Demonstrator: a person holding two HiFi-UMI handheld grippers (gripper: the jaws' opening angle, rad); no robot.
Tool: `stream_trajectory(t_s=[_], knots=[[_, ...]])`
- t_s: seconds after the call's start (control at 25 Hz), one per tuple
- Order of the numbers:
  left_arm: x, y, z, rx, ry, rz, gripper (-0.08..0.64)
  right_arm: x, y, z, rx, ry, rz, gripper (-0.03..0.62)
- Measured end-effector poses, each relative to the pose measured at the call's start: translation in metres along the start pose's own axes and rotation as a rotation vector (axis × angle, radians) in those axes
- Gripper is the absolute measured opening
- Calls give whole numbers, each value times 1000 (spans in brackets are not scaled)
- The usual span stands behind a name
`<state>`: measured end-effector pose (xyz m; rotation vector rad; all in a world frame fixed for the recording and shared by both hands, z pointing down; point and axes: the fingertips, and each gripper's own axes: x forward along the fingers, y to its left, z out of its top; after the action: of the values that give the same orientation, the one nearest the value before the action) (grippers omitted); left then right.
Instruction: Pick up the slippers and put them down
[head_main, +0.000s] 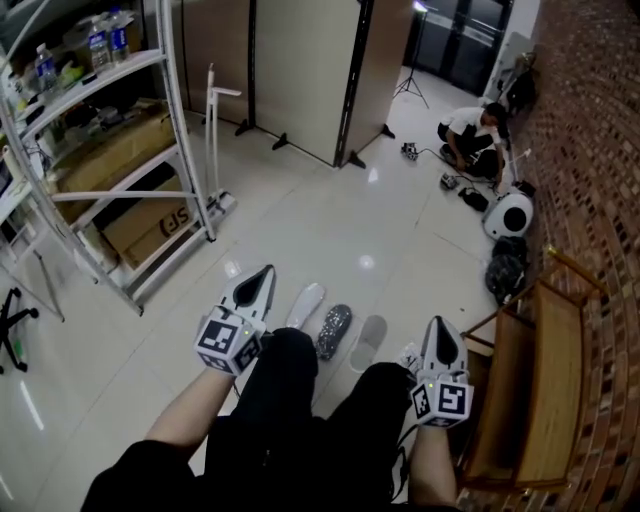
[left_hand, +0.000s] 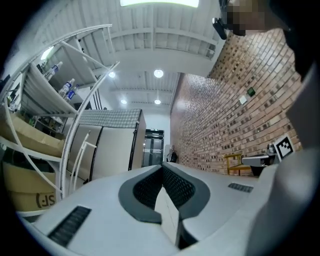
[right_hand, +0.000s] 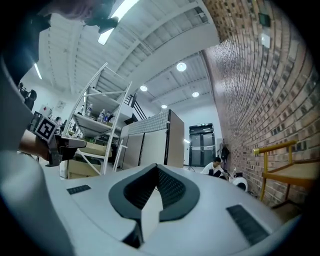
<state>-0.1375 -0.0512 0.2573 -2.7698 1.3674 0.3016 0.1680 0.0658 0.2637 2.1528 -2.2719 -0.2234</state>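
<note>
Slippers (head_main: 333, 330) on floor (head_main: 330, 220) in head view alone; left gripper (left_hand: 162, 168), right gripper (right_hand: 156, 168) both pressed together, empty.

Only one bit of writing can be read here.
The brown cardboard box (head_main: 150, 228) on the low shelf of the white metal rack (head_main: 185, 150) has big dark letters that look like "JS"; the left gripper view shows them too (left_hand: 44, 200), but not clearly. The black-and-white square patterns (head_main: 222, 336) on the two white cubes are codes, not words. The small green sign (left_hand: 251, 92) on the brick wall is too tiny to read.
</note>
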Motion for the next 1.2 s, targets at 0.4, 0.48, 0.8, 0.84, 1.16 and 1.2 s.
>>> stream_trajectory(t_s=[0.4,0.48,0.8,0.84,1.16,1.2], knots=[[-60,-32,11,-10,8,-7,3,-69,9,-3,2,5,-38,9],[-76,-45,13,-18,23,-10,3,-91,13,-1,-2,3,-47,9],[-143,-90,10,-27,49,-47,3,-186,33,-2,27,14,-84,9],[-151,-96,11,-32,54,-50,3,-197,37,-2,29,18,-86,9],[-200,-144,10,-17,38,-124,3,-264,53,-4,35,27,-107,8],[-204,-147,9,-13,34,-130,3,-269,54,-3,34,27,-112,8]])
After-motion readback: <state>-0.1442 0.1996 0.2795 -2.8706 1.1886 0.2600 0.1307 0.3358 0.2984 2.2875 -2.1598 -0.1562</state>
